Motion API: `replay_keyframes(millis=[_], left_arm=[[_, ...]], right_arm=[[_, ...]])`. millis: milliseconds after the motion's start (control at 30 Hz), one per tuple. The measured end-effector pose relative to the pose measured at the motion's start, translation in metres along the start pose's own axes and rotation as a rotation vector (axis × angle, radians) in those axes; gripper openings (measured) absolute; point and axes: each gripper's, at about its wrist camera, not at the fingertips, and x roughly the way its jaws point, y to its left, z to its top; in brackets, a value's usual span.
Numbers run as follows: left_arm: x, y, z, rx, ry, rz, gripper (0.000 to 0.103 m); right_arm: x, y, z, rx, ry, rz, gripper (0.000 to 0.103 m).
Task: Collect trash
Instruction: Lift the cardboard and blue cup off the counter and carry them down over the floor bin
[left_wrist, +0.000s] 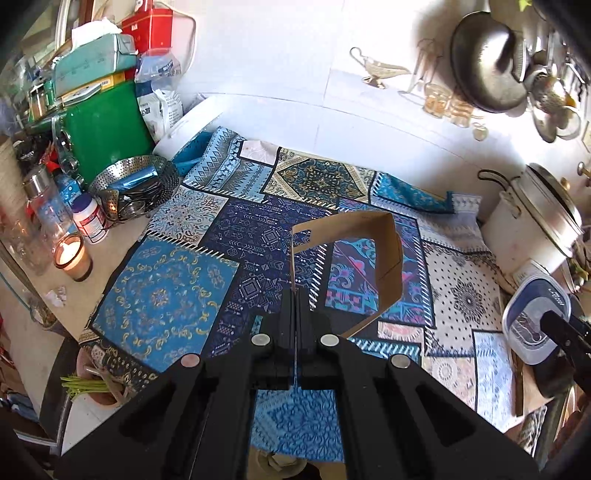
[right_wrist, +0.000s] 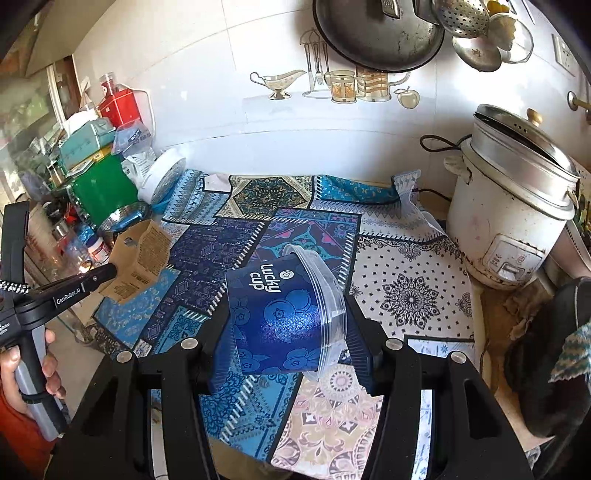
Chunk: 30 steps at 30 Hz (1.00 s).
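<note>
My left gripper (left_wrist: 295, 295) is shut on a brown cardboard sleeve (left_wrist: 384, 258), holding it above the patterned blue cloth (left_wrist: 162, 295). In the right wrist view the same sleeve (right_wrist: 142, 258) hangs from the left gripper (right_wrist: 110, 271) at the left. My right gripper (right_wrist: 284, 314) is shut on a blue "Lucky cup" plastic cup (right_wrist: 273, 317) with a clear rim, held on its side above the cloth (right_wrist: 406, 295). In the left wrist view the cup (left_wrist: 535, 321) shows at the right edge, in the right gripper (left_wrist: 557, 325).
A lit candle (left_wrist: 72, 256), a pill bottle (left_wrist: 90, 218), a metal steamer basket (left_wrist: 136, 184) and a green box (left_wrist: 103, 129) crowd the left. A white rice cooker (right_wrist: 513, 210) stands at the right. Pans (right_wrist: 376, 33) hang on the tiled wall.
</note>
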Motion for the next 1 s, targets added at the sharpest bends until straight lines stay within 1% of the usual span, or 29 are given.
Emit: replay_keyframes(millis=[100, 267, 467, 567, 733, 833, 900, 1000], left_arm=[[-0.016, 0.005, -0.014, 0.022, -0.007, -0.027, 0.0], [-0.041, 0.023, -0.05, 0.083, -0.004, -0.056, 0.0], [-0.062, 0.054, -0.112, 0.167, 0.065, -0.077, 0.0], [-0.066, 0.069, -0.144, 0.189, 0.108, -0.093, 0.0], [-0.059, 0.088, -0.187, 0.194, 0.201, -0.109, 0.0], [-0.054, 0.092, -0.211, 0.213, 0.222, -0.109, 0.0], [-0.044, 0.094, -0.227, 0.228, 0.244, -0.099, 0.0], [-0.022, 0.097, -0.251, 0.222, 0.298, -0.097, 0.0]], right_arm=[[-0.011, 0.014, -0.017, 0.017, 0.002, -0.005, 0.05], [-0.023, 0.044, -0.051, 0.053, 0.017, -0.024, 0.05], [-0.031, 0.085, -0.108, 0.107, 0.073, -0.038, 0.05], [-0.032, 0.101, -0.137, 0.142, 0.114, -0.039, 0.05], [-0.03, 0.118, -0.179, 0.198, 0.198, -0.045, 0.05], [-0.026, 0.125, -0.2, 0.189, 0.232, -0.061, 0.05], [-0.019, 0.125, -0.215, 0.18, 0.26, -0.074, 0.05], [0.0, 0.123, -0.24, 0.177, 0.312, -0.084, 0.05]])
